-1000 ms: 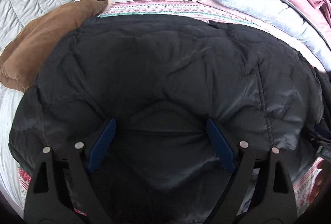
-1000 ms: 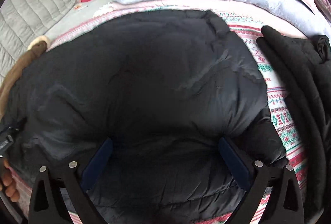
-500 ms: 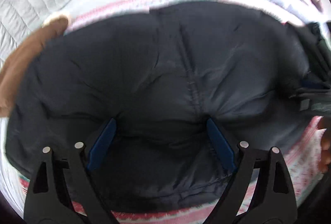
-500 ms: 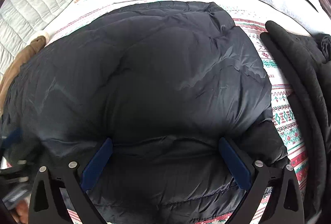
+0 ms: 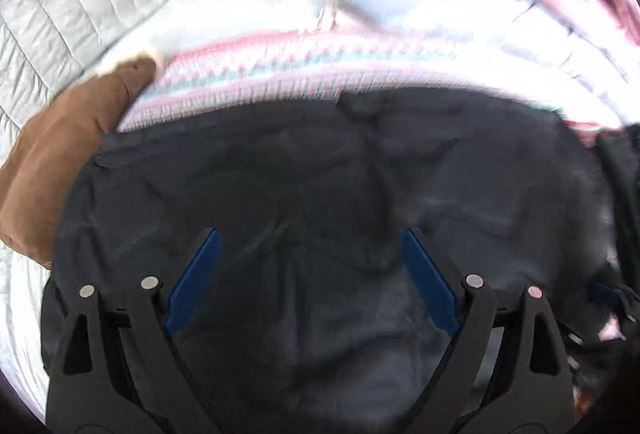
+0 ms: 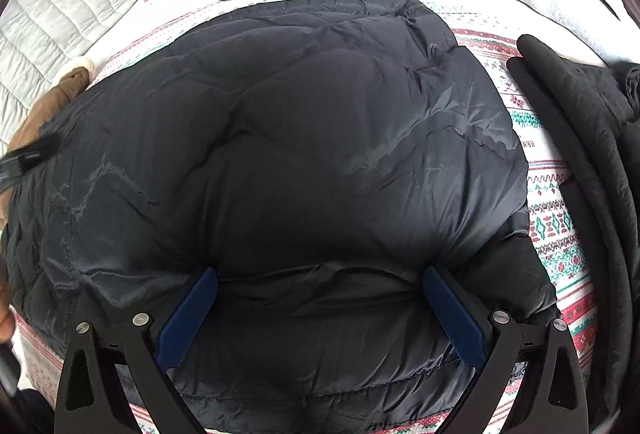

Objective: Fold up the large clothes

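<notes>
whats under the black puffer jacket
The black puffer jacket lies on a patterned knit blanket, which shows around its edges. Whatever is beneath the jacket's middle is covered.

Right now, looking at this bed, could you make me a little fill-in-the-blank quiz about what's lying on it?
1. The big puffy jacket spread out in the middle is ____ in colour.
2. It lies on a patterned blanket with red and ____ motifs on white.
3. The garment at the puffy jacket's left edge is ____.
4. The pads on the right gripper are ____.

Missing words: black; green; brown; blue
</notes>
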